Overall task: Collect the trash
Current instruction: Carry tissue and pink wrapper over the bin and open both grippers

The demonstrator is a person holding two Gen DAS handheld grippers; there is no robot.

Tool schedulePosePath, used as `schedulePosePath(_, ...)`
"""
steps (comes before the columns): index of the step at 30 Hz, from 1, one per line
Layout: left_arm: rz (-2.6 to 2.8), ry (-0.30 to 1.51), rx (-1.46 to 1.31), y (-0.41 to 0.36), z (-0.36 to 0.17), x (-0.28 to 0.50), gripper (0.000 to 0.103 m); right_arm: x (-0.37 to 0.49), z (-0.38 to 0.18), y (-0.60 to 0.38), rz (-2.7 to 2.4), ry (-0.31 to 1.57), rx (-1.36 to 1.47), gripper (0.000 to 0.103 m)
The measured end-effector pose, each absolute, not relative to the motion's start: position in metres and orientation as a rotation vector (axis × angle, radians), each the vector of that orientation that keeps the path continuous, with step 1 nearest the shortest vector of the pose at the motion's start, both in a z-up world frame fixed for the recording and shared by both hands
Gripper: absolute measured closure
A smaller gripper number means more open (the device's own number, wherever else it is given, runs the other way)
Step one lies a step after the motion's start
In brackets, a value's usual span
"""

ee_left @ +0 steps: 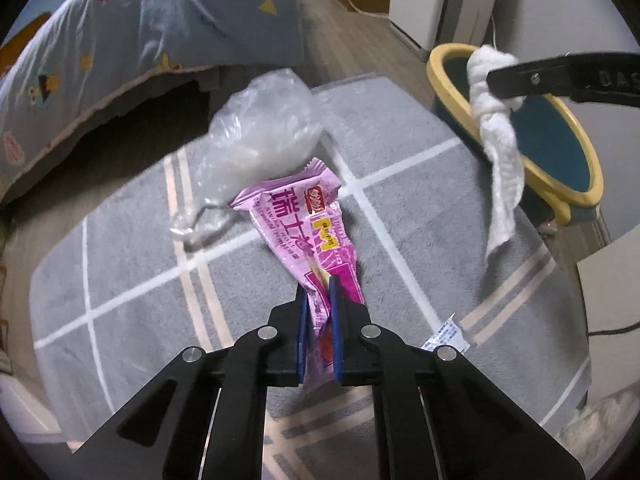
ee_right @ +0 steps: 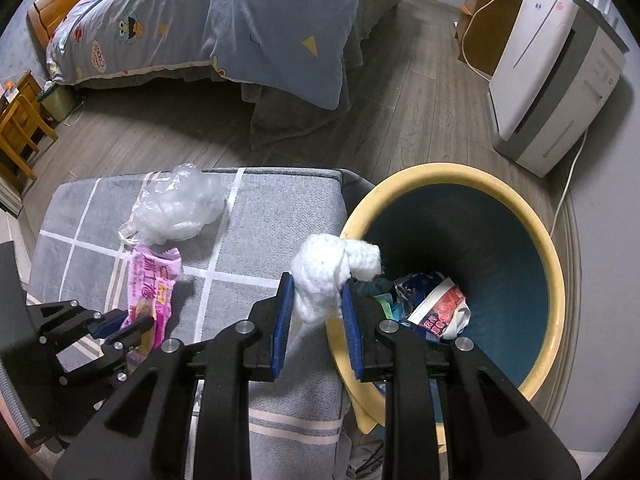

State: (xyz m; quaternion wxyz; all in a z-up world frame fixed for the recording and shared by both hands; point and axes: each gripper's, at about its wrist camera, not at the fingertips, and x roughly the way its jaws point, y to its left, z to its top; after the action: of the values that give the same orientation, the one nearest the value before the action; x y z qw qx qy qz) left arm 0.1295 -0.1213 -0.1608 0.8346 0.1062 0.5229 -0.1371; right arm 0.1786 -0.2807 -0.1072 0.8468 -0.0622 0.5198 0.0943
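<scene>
A pink snack wrapper [ee_left: 298, 222] lies on the grey checked mat [ee_left: 132, 264], and my left gripper [ee_left: 317, 286] is shut on its near end. Just beyond it sits a crumpled clear plastic bag [ee_left: 264, 132]. In the right wrist view the same wrapper [ee_right: 150, 292] and bag [ee_right: 178, 206] appear at the left, with the left gripper [ee_right: 132, 326] clamped on the wrapper. My right gripper [ee_right: 316, 286] is shut on a white knotted tissue [ee_right: 328, 270], held over the near rim of the yellow-rimmed teal bin [ee_right: 556, 280]. The tissue [ee_left: 496, 120] hangs down in front of the bin [ee_left: 440, 56].
The bin holds several wrappers [ee_right: 436, 308] at its bottom. A small white packet [ee_left: 446, 334] lies on the mat by the left gripper. A bed with a blue patterned quilt [ee_right: 240, 20] stands beyond the mat. A white appliance [ee_right: 552, 80] with a cable stands at the right.
</scene>
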Motion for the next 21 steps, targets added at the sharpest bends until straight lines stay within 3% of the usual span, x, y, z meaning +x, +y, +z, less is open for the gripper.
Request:
schedulePosePath(12,-0.343,0.988,0.183,-0.125,-0.11,0.125,0.093,0.176,-0.087,-0.281,0.201,1.042,-0.115,0.079)
schedulePosePath(21,-0.382,0.942,0.214,-0.147,-0.097,0.127,0.093,0.18,-0.059,-0.334,0.102,0.957,-0.035,0.079)
